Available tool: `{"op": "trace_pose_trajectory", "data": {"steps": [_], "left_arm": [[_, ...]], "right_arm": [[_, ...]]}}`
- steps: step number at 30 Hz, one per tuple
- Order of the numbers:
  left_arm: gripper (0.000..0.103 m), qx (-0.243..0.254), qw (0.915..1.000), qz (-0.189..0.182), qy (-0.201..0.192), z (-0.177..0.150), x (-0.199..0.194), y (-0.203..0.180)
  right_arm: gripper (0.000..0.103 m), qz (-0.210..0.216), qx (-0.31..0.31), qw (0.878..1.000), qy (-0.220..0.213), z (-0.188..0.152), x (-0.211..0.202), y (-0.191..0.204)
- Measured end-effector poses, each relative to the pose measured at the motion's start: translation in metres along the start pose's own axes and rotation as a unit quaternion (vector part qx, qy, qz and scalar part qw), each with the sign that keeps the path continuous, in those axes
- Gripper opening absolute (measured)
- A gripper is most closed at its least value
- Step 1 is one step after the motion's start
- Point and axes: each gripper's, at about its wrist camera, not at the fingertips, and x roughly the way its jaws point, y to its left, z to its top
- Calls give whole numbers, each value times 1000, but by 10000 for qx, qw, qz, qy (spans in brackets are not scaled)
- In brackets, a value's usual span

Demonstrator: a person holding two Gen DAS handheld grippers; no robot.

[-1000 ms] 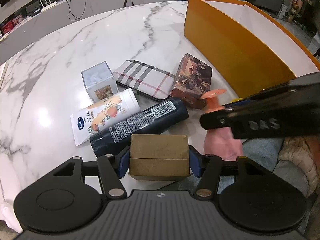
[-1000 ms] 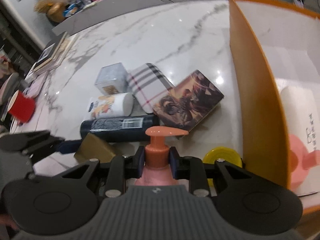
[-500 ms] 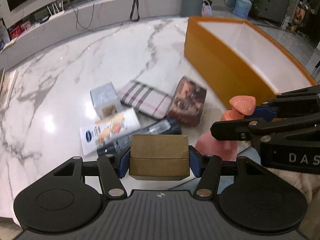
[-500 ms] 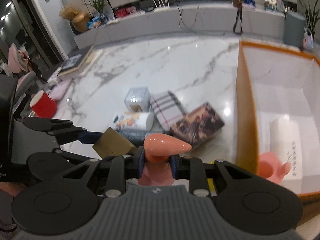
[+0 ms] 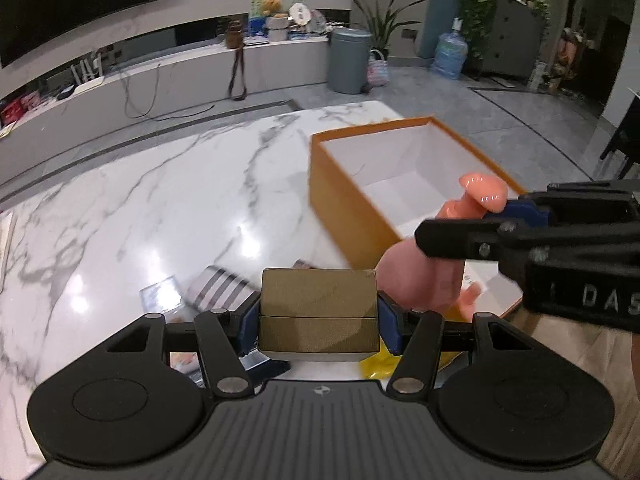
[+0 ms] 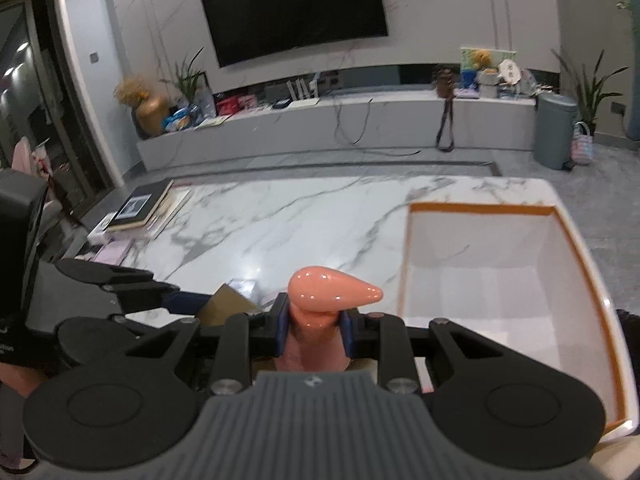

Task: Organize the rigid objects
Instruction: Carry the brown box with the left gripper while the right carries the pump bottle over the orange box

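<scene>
Both black two-finger grippers are closed on things and held high above the white marble table, most likely so that each thing can be carried over the tall wall of the big orange box with the white inside. A small gold-brown box is squeezed by its two short sides in the left gripper, so it is kept flat. A pink pump bottle is pinched at its thin neck, under the pump head, in the right gripper, so it hangs upright near the orange box.
</scene>
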Motion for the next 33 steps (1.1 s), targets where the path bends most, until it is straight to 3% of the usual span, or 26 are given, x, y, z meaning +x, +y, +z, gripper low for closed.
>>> {"op": "trace_pose_trajectory", "data": {"steps": [10,15,19,28,33], "left_arm": [[67,-89,9991,-397,-149,27,18,-15],[67,-71,9990,-411,-156,36,31,-19],[67,-97,9991,-368,-164,48,37,-19],[67,92,9980,-559,-290,74,53,-28],[67,249,9977,-618,-147,89,73,-35]], "right_arm": [[25,-349,482,9982,-33,4,-5,-55],[25,-242,766,9968,17,-2,9,-76],[25,-456,751,9961,51,1,22,-86],[25,-382,673,9939,790,-13,72,-105],[25,-239,599,9910,1171,-18,87,-111]]}}
